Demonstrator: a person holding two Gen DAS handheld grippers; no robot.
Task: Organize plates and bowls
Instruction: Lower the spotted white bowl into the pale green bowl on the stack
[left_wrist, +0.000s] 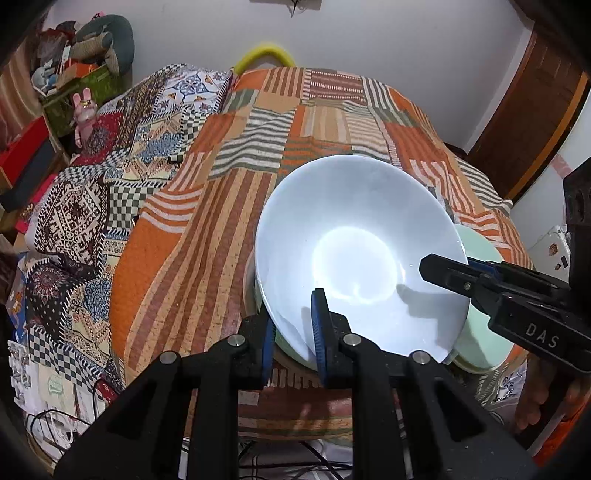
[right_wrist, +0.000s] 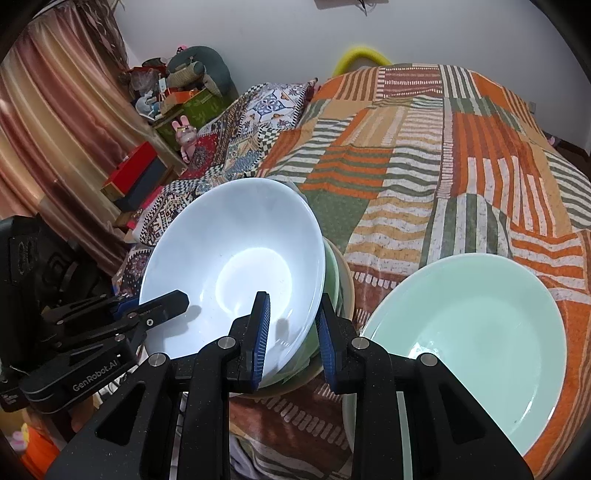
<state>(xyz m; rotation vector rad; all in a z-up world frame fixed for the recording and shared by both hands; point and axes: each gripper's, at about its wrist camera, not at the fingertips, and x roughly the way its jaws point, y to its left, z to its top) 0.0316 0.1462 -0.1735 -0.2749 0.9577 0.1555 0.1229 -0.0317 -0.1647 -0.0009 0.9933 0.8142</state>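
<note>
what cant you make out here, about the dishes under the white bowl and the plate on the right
- Stack under the white bowl: both views show only green and cream rims; the bowl hides their number and kind.
- Green plate: in the right wrist view its near edge lies behind the right gripper; in the left wrist view the bowl and that gripper cover most of it.
- Whether the bowl touches the stack: hidden by the left gripper.
</note>
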